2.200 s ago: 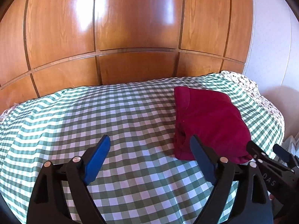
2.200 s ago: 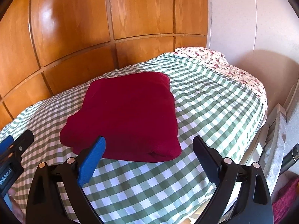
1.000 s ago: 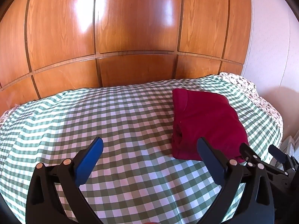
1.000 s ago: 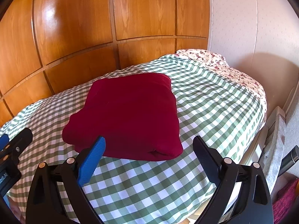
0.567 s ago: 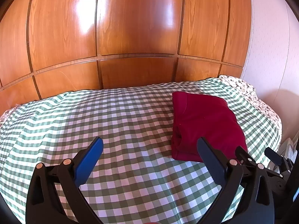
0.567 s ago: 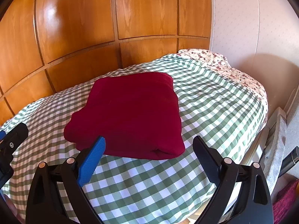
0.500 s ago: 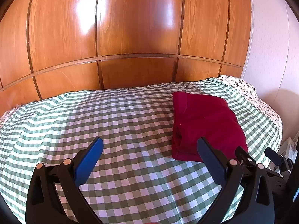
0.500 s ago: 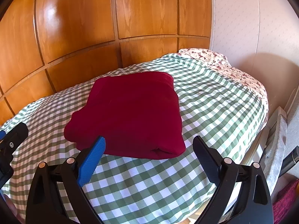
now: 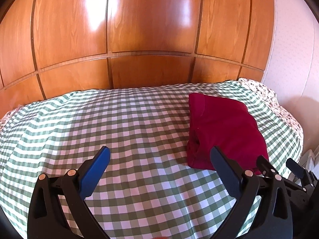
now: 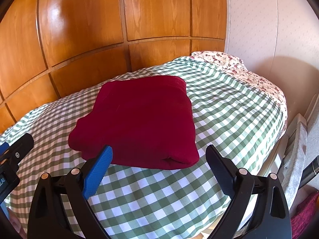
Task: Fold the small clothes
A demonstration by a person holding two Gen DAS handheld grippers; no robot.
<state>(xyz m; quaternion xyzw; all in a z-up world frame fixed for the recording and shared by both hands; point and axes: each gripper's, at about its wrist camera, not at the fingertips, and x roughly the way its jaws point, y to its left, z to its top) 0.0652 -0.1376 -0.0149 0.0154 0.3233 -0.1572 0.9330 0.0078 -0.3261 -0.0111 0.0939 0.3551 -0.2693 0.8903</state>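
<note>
A dark red garment [image 10: 139,119] lies folded into a thick rectangle on the green checked cloth [image 10: 229,109]. In the left wrist view it [image 9: 223,131] lies at the right of the cloth [image 9: 99,119]. My left gripper [image 9: 159,155] is open and empty, held above the bare cloth to the left of the garment. My right gripper [image 10: 159,155] is open and empty, just in front of the garment's near edge, not touching it. The right gripper also shows at the right edge of the left wrist view [image 9: 279,167].
A wooden panelled wall [image 9: 149,35] stands behind the bed. A floral sheet [image 10: 249,73] shows at the far right edge. A white wall [image 10: 269,20] and a grey and white object [image 10: 297,149] stand right of the bed.
Both grippers have drawn back and risen slightly from the cloth. The left gripper's jaws stand wider than 2.2 s ago. The garment has not moved.
</note>
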